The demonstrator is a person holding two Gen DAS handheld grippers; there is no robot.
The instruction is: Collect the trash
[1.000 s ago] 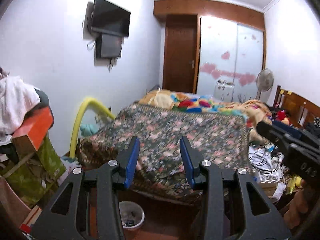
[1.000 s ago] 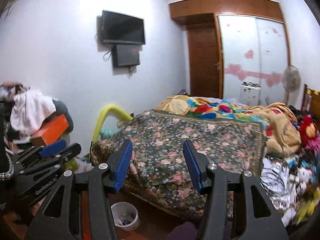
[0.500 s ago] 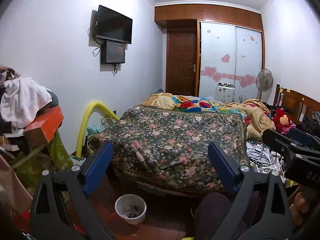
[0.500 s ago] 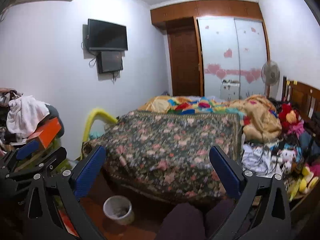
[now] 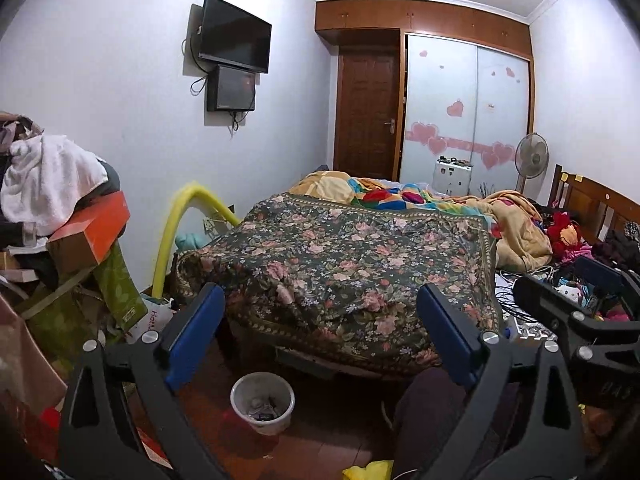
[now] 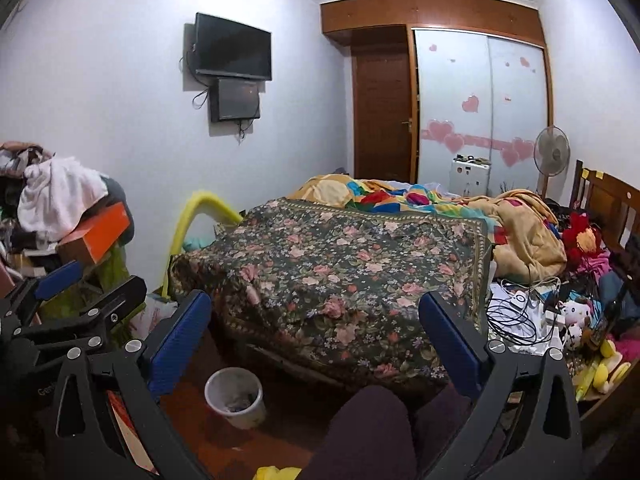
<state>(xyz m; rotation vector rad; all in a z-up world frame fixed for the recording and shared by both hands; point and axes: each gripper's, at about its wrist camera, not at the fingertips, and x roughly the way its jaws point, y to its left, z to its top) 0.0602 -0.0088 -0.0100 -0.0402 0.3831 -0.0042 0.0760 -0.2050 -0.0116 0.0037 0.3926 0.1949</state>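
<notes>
Left gripper (image 5: 318, 336) and right gripper (image 6: 316, 340): black triangular-cutout frames, silver round screws at the pivots, ribbed blue pads on the fingers (image 6: 178, 340). The person's dark maroon trousers (image 6: 368, 432) show near the lower edge.

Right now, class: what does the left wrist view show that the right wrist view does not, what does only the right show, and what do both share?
Only the left wrist view shows the right gripper at its right edge. Only the right wrist view shows the left gripper at its left edge, and yellow soft toys by the bed. Both share the white waste bin on the floor, the floral bedspread, the wall television and the standing fan. Both grippers are open and empty.
</notes>
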